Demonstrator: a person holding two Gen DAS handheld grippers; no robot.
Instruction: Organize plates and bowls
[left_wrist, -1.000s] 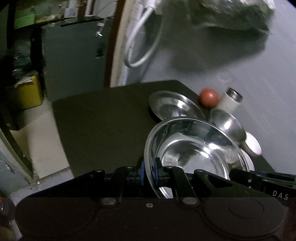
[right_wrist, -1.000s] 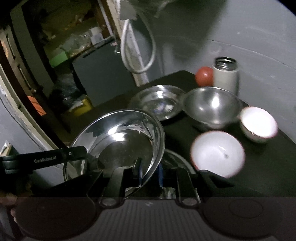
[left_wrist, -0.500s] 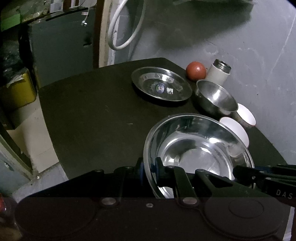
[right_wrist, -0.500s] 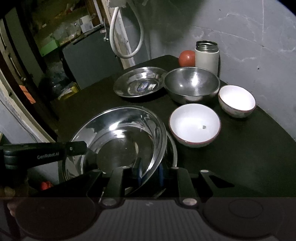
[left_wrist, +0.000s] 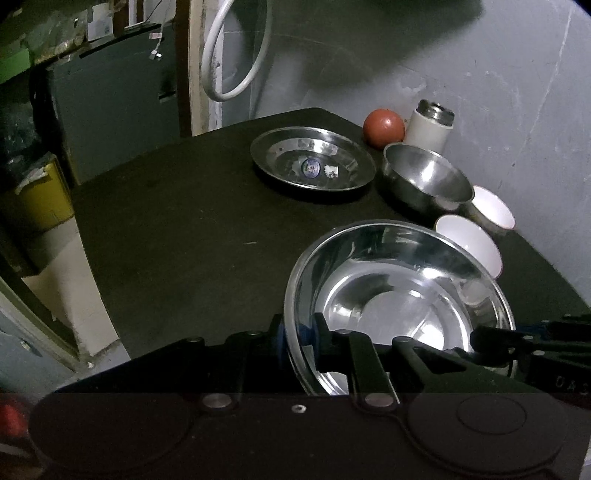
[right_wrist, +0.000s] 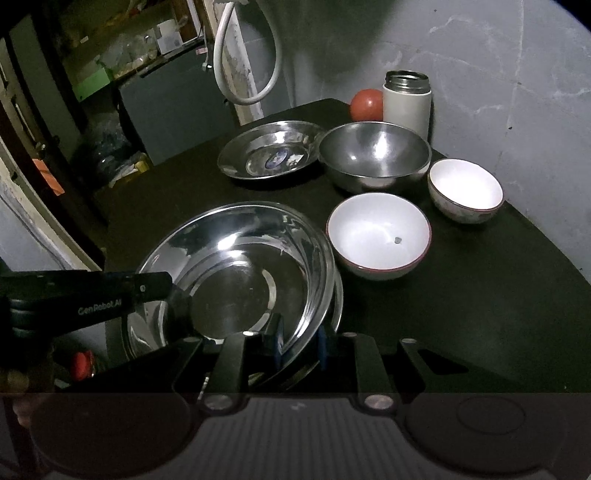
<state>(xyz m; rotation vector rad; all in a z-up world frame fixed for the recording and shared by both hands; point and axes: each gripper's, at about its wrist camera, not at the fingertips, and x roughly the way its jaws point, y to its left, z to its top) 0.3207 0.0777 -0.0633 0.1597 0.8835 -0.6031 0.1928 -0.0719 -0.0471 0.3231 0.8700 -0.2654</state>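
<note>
dark table (right_wrist: 461, 314) | left gripper (left_wrist: 298, 334), right gripper (right_wrist: 299, 341): both clamp steel basin (right_wrist: 236, 266) rim

Table (right_wrist: 480, 314) is flat black, no pattern. The big steel plate (right_wrist: 236, 266) up front is shiny silver, same for the far steel plate (right_wrist: 267, 153), which has a small blue sticker in the middle, and the steel bowl (right_wrist: 373, 155). Two bowls are white inside with dark reddish rims: near one (right_wrist: 378, 232), right one (right_wrist: 465, 188). White flask (right_wrist: 406, 103), silver neck. Orange-red ball (right_wrist: 365, 105). Grey wall (right_wrist: 498, 66), white hose (right_wrist: 245, 55).
</note>
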